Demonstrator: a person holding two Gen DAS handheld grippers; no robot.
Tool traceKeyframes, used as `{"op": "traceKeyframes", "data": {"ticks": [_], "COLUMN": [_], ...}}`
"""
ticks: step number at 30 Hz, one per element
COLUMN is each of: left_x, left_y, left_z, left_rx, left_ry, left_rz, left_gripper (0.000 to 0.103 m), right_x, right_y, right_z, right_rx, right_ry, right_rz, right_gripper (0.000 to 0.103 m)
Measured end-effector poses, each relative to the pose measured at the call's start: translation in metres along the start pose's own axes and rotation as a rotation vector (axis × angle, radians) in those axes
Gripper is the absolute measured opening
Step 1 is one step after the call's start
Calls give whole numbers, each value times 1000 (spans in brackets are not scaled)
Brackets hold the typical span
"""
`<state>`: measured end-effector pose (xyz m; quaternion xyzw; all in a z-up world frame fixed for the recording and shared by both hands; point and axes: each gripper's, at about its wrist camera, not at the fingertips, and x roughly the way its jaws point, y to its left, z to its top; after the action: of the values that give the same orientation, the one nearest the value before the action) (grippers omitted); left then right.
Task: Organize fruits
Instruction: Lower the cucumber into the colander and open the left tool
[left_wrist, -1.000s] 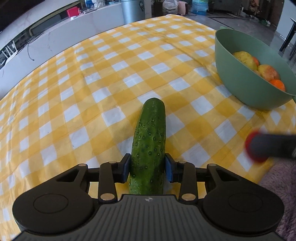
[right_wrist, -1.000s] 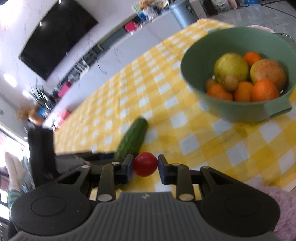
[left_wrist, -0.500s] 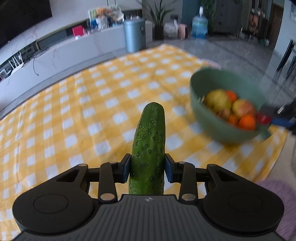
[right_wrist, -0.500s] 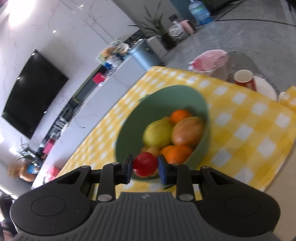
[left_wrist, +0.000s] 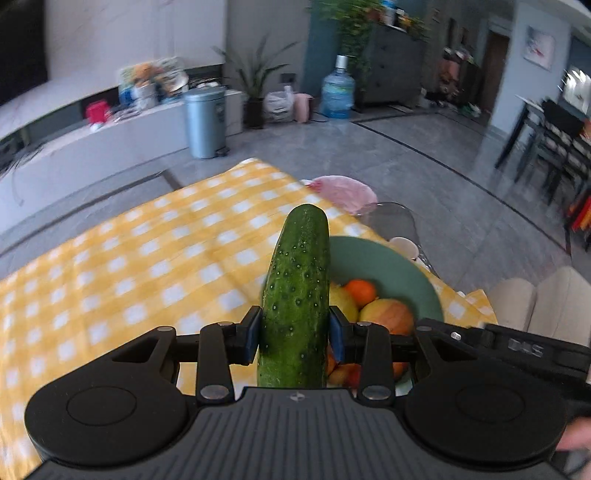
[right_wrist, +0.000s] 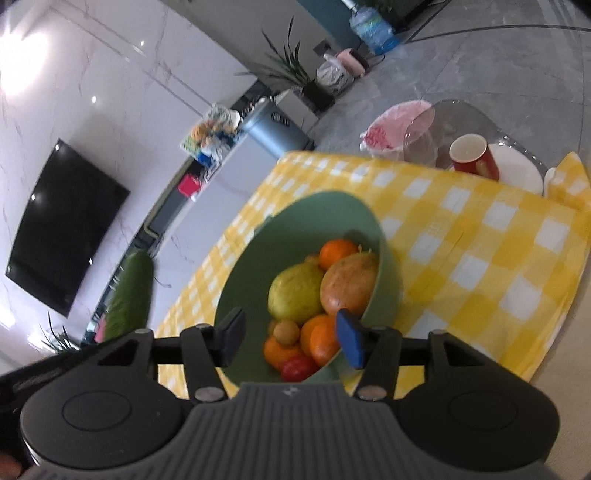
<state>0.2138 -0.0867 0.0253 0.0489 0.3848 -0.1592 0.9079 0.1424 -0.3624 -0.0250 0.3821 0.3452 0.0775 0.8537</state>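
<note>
Green bowl (right_wrist: 384, 266) holding oranges (right_wrist: 338, 253), tomato (right_wrist: 298, 368), pear (right_wrist: 295, 297)

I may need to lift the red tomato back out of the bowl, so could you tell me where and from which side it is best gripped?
Judging by its pose, come from above. The tomato sits against the green bowl's near wall with oranges crowding its far side. It is round, so close the pads across its widest middle, where gaps allow.
</note>
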Motion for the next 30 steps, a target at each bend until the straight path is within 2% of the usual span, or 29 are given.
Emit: {"op": "traceKeyframes", "data": {"ticks": [2, 8, 12, 16, 19, 21, 23, 27, 30], "left_x": [17, 66, 94, 115, 126, 132, 133, 134, 135], "left_y": [-13, -42, -55, -56, -60, -62, -57, -39, -30], "left_z": [9, 21, 18, 15, 10, 5, 4, 9, 7], "left_rx": [65, 298, 470, 615, 703, 777, 794, 718, 704], "left_ry": [-1, 74, 169, 233, 245, 198, 162, 165, 125], "left_rz": [-12, -45, -24, -56, -75, -77, -115, -213, -240], "left_gripper": [42, 42, 42, 42, 42, 43, 43, 43, 53], "right_x": [-10, -29, -29, -28, -26, -23, -21, -22, -22], "right_y": [-11, -33, -35, -30, -30, -32, -34, -36, -36], "right_z": [1, 0, 2, 3, 4, 4, 2, -2, -3], "right_rx": [42, 99, 107, 83, 70, 72, 79, 85, 87], "right_ry": [-26, -63, -22, -9, -2, 2, 3, -28, -25], "right_rz": [15, 66, 176, 189, 196, 192, 167, 123, 140], "right_gripper": [60, 61, 60, 60, 60, 60, 59, 56, 56]}}
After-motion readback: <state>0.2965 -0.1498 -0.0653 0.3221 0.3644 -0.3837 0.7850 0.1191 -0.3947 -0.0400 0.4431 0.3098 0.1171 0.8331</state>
